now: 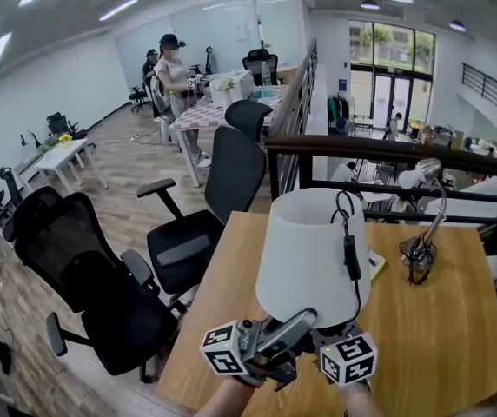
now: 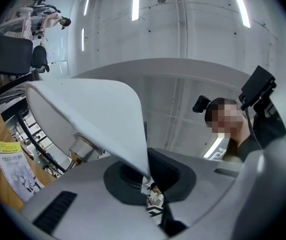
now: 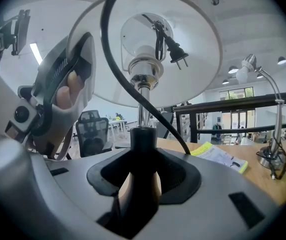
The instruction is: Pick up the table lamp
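Observation:
The table lamp has a white cone shade point(image 1: 305, 254), a black cord point(image 1: 349, 250) hanging over it and a chrome stem point(image 3: 143, 109). It hangs above the wooden table point(image 1: 440, 337). My left gripper point(image 1: 303, 319) reaches up from the lower left and is shut on the shade's lower rim point(image 2: 144, 166). My right gripper point(image 3: 139, 166) is shut on the lamp's black collar and tan post below the stem. In the head view only its marker cube point(image 1: 348, 359) shows under the shade. The plug point(image 3: 176, 54) dangles inside the shade.
A silver gooseneck desk lamp point(image 1: 424, 233) stands at the table's far right, with a yellow booklet point(image 1: 376, 264) beside it. Black office chairs point(image 1: 196, 233) crowd the table's left edge. A dark railing point(image 1: 387, 150) runs behind. People stand far back.

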`<state>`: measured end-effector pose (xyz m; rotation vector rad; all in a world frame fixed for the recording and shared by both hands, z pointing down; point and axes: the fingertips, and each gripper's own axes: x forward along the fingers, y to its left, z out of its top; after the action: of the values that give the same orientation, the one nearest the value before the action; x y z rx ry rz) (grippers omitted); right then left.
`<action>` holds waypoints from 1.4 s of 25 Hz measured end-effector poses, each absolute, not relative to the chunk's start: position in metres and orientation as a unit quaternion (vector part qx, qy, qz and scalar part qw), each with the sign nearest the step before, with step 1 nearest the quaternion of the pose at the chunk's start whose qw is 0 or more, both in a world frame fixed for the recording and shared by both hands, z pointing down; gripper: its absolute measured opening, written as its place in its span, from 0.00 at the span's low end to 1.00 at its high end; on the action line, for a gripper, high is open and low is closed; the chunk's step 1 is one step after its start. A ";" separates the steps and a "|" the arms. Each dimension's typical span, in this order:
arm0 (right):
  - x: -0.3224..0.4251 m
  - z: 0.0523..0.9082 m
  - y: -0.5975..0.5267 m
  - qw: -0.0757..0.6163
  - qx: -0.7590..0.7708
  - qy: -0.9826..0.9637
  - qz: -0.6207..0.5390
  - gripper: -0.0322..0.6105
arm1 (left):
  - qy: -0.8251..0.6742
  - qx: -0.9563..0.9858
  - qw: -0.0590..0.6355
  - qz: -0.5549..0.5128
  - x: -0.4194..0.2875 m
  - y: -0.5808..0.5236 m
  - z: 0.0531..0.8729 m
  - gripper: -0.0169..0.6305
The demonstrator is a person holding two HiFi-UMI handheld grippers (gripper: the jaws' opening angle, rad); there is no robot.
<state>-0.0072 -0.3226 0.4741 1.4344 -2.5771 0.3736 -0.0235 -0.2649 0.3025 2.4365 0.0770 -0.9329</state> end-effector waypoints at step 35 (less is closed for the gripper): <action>0.000 0.389 -0.331 0.035 0.501 -0.862 0.066 0.29 | 0.057 0.913 0.205 -0.347 -0.019 -0.252 0.230 0.04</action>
<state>-0.0005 -0.3313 0.3893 1.5391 -2.6512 0.2014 -0.0187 -0.2518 0.2299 2.5458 0.1576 -0.9682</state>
